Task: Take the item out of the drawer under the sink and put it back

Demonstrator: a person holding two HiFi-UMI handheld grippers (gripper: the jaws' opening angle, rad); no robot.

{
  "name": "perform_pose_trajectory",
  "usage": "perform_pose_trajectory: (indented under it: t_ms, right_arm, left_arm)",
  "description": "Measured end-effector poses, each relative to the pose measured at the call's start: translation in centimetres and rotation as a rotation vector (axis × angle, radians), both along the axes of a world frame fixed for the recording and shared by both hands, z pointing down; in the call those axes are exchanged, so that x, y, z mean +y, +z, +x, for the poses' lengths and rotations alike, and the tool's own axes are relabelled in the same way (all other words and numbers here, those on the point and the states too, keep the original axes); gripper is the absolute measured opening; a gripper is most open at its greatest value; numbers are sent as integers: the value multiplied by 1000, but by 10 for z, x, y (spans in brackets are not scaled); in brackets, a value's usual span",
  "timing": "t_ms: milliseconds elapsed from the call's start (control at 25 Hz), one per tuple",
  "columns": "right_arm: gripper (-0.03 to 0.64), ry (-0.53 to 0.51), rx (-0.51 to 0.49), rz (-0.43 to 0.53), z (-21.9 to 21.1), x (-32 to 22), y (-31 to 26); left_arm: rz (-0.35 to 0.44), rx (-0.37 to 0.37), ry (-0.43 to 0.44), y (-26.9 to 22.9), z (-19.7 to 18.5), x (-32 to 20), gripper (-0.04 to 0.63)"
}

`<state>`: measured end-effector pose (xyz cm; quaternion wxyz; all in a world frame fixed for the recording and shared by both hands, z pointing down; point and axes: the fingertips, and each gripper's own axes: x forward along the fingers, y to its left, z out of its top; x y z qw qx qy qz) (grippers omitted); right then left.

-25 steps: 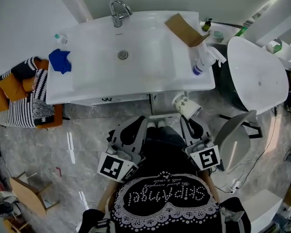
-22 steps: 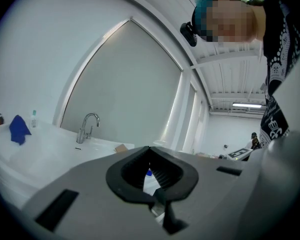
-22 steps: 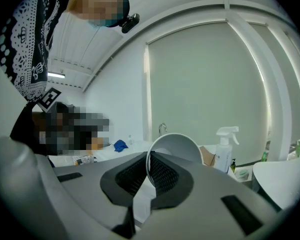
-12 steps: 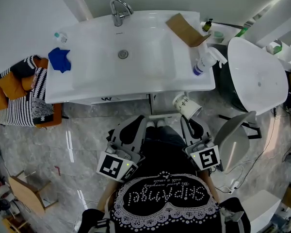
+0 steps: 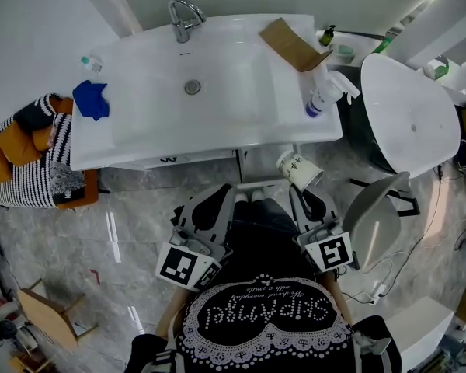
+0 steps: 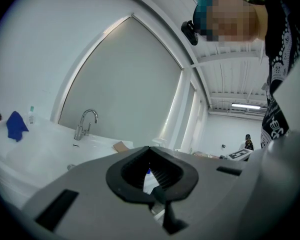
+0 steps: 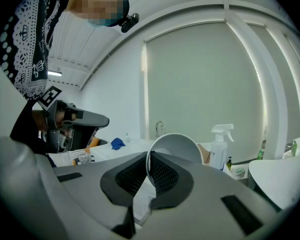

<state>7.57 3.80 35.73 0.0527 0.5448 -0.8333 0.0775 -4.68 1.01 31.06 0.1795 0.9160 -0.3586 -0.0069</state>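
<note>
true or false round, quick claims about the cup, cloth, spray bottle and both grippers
1. The right gripper is clamped on a cup. True.
2. The cloth lies in the basin. False: it lies left of the basin, on the ledge.
3. A spray bottle stands right of the basin. True.
4. The left gripper holds the spray bottle. False: its jaws are together with nothing between them.
</note>
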Motion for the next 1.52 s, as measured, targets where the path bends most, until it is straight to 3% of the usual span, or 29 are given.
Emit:
perform_pose_trajectory:
  t_ms: [400,640,840,1000,1160,1520]
  right_arm:
    - [26,-26,55,15,-8,1,-3]
    - [26,-72,169,31,-15,-3,0]
    - [26,-88,199,44,-17,-7,-1]
    - [26,-105,214,51,-19,-10,1]
    - [26,-125,247,52,-17,-14,5]
    - [26,-229,442,-12,-1,-16,25]
  left_arm:
    - [-12,26,-27,-2,-5,-1,5]
    - [-17,17,-52,1,-13,1,5]
    - [-17,-14,-51,7,-21,7,5]
    - [-33,17,-105,3,-26,4,5]
    - [-32,-29,-79,11,-25,7,5]
    - [-47,-14,-135,7,-17,1,5]
